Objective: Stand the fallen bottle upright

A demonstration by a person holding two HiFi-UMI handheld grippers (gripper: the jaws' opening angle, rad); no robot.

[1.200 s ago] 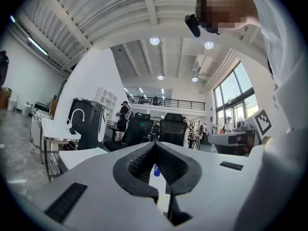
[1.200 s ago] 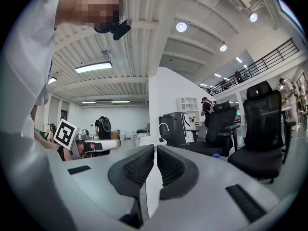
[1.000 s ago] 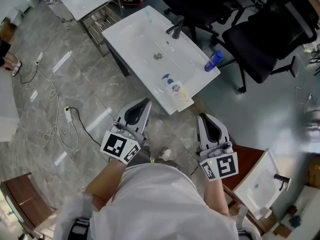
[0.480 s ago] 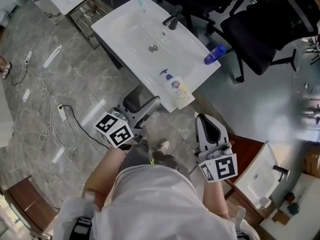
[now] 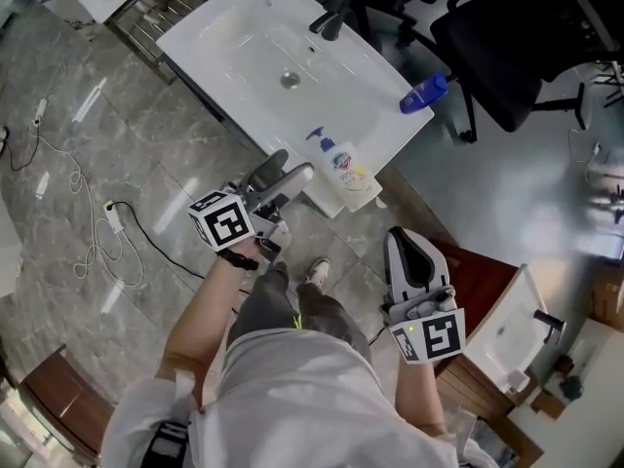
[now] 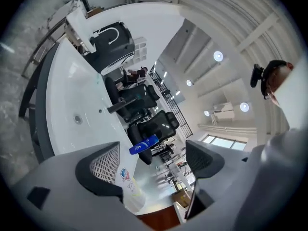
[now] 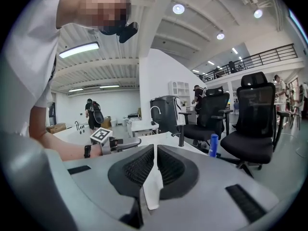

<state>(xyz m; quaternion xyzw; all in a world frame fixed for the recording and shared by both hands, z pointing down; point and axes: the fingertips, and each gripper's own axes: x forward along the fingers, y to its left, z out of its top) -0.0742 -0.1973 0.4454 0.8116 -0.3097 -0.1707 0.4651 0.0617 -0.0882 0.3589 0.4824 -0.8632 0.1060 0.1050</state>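
**Left jaws wide at the counter's near edge, fallen bottle at the corner**

The left gripper [image 5: 285, 172] [image 6: 154, 163] has just been opening and now stands with its jaws wide apart, with nothing between the pads. Its tips sit just beside the near edge of the white counter [image 5: 229, 42]. Beyond the gap lies the fallen bottle [image 5: 349, 172] [image 6: 129, 186], a white pump bottle with a blue head. It rests on its side at the counter's near corner, head toward the basin. The right gripper [image 5: 411, 246] [image 7: 155, 165] hangs well back from the counter, its jaws pressed together on nothing.

The counter is a glossy white washbasin top with a drain [image 5: 290, 80] in the middle and a black faucet [image 5: 331, 18] on its far edge. A blue bottle [image 5: 422, 93] [image 7: 213, 146] stands upright at the right corner. Grey marbled floor [image 5: 146, 144] surrounds it, with loose cables [image 5: 97, 253] trailing to the left. Black office chairs [image 5: 507, 37] crowd behind the counter, and a second basin [image 5: 502, 344] sits at lower right. The hall is white and high-ceilinged, with round ceiling lights.

In the left gripper view the left jaw covers part of the fallen bottle. Its label is too small to read. The counter's far corner and the chairs are cut off at the top of the head view.
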